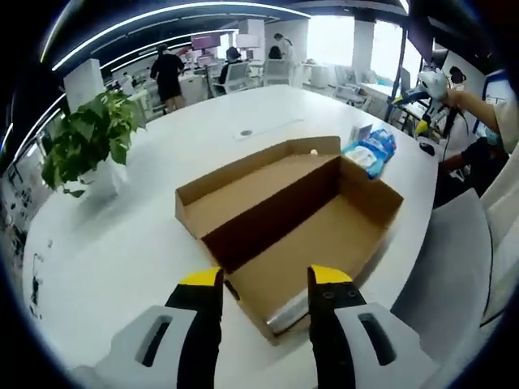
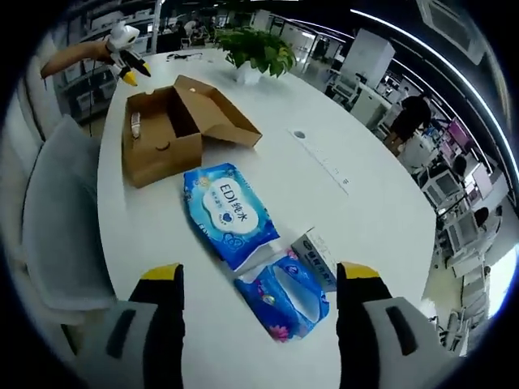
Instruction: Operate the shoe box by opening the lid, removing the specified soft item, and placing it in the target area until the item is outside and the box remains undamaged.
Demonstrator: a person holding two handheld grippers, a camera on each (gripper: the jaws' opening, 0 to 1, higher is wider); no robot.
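White and curved, a long office table point(image 1: 146, 235) carries an open cardboard shoe box point(image 1: 292, 215), its lid point(image 1: 243, 190) folded back flat beside the tray, which reads as the opening step already done. From the left gripper view the tray floor looks bare brown card, with nothing soft lying in it. The left gripper point(image 1: 266, 279) hangs just short of the box's near corner, its yellow-tipped jaws standing well apart and holding nothing, placed as if to look down into the box or steady it.

In the right gripper view, a blue wet-wipe pack point(image 2: 229, 213) lies flat on the table, clear of the box, which sits further back point(image 2: 166, 130). Just beside the pack, nearer the camera, is a blue tissue pack point(image 2: 290, 296) with a small white carton point(image 2: 319, 257) touching its edge. The right gripper point(image 2: 261, 279) hovers low over these, jaws spread wide on either side of the tissue pack and gripping nothing; whether it is about to close on it cannot be told. The other gripper shows at the far edge of the table point(image 2: 122, 44), held in a person's hand.

Judged from how things lie, the soft pack counts as outside the box, and the cardboard shows no tear or crush. A potted plant point(image 1: 89, 142) stands near the table's far side, grey chairs point(image 2: 61, 219) ring its edge, and office workers stand among desks point(image 1: 169, 74) behind.
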